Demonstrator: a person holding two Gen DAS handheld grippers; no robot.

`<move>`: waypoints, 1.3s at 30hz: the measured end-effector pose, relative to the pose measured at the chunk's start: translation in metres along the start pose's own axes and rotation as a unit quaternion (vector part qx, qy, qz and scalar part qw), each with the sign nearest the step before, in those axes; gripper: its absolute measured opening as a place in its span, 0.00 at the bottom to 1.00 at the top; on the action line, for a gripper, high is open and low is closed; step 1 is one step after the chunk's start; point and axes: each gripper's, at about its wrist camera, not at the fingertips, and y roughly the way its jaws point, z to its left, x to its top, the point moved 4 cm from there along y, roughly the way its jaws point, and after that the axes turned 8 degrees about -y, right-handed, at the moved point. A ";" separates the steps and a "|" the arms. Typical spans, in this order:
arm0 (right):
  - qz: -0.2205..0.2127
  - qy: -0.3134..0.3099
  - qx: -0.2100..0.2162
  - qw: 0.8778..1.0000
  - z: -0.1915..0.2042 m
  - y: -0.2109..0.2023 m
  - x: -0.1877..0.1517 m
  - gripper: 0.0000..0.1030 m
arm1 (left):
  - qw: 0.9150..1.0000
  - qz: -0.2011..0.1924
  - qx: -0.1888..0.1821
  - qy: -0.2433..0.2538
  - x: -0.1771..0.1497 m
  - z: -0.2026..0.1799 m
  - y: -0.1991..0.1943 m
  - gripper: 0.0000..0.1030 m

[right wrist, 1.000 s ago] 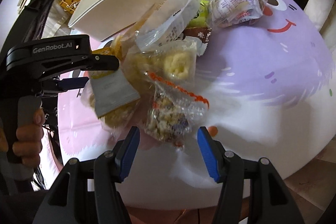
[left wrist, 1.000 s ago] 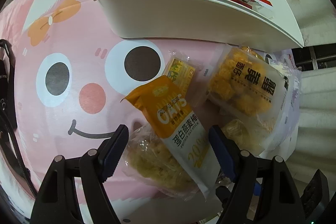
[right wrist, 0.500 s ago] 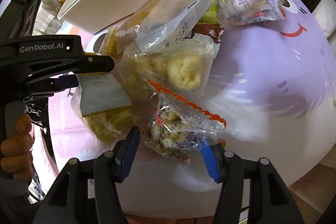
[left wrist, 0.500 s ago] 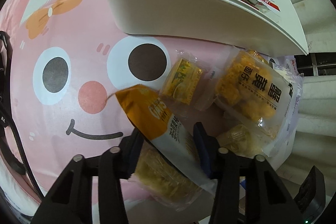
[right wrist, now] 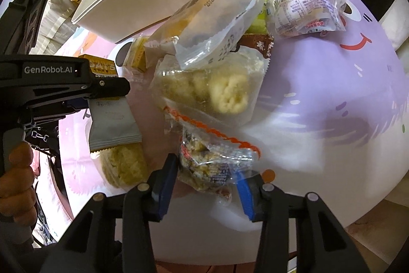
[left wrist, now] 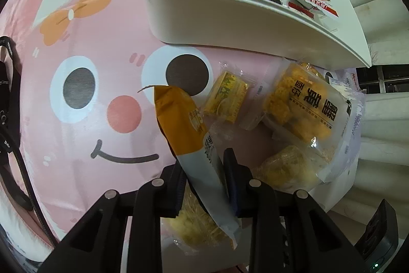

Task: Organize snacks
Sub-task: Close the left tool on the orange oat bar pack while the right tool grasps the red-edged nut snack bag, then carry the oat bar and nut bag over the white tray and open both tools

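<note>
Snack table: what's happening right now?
A person is sorting snacks with handheld tongs in each hand. The left tongs are closing on an orange and white oat bar packet, pads already on it. The right tongs are closing around a clear cereal snack bag with an orange edge. More packets lie piled on the cartoon tablecloth beside the white organizer bin, which already holds a few snacks.
</note>
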 end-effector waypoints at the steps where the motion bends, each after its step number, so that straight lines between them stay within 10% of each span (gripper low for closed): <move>1: -0.002 -0.001 0.001 1.000 0.000 -0.002 0.000 0.38 | 1.000 -0.002 0.000 0.000 -0.001 0.001 -0.003 0.25; 24: -0.060 -0.083 0.018 0.995 0.027 -0.055 0.010 0.38 | 0.996 -0.086 -0.025 -0.001 -0.022 0.015 -0.100 0.16; 39: -0.127 -0.148 0.034 0.980 0.032 -0.095 0.079 0.38 | 0.985 -0.172 -0.005 -0.028 0.030 0.008 -0.162 0.16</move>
